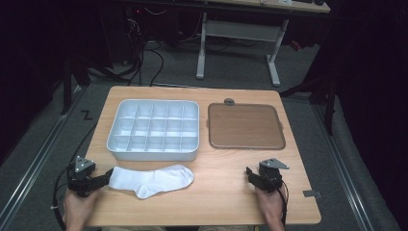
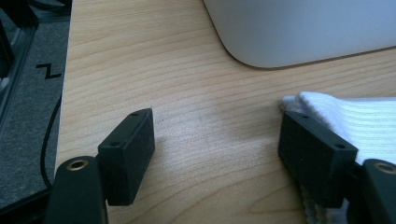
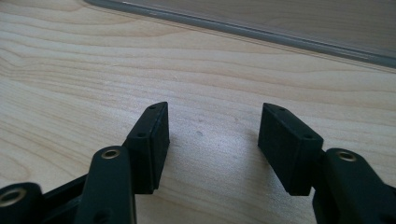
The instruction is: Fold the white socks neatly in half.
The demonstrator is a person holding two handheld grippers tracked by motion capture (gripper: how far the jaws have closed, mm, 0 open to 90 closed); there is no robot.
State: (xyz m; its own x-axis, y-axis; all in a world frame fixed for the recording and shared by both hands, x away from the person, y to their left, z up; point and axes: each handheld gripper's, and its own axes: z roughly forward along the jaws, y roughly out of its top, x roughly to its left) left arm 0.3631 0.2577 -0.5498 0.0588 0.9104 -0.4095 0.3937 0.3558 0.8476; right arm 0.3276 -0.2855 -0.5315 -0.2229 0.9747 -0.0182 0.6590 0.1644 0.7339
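Note:
A white sock (image 1: 154, 180) lies flat near the table's front left, cuff to the left. My left gripper (image 1: 102, 181) rests at the cuff end and is open. In the left gripper view, bare wood lies between the left gripper's (image 2: 217, 128) jaws, and the sock's (image 2: 359, 123) ribbed cuff lies against the outer side of the right-hand jaw. My right gripper (image 1: 250, 175) sits at the front right, apart from the sock. In the right gripper view it (image 3: 212, 123) stands open over bare wood.
A white tray (image 1: 154, 155) with several empty compartments stands behind the sock; its corner (image 2: 299, 32) is close ahead of the left gripper. A brown flat tray (image 1: 245, 126) with a grey rim (image 3: 243, 28) lies at the back right. The wooden table's edge (image 1: 216, 219) runs just in front of both hands.

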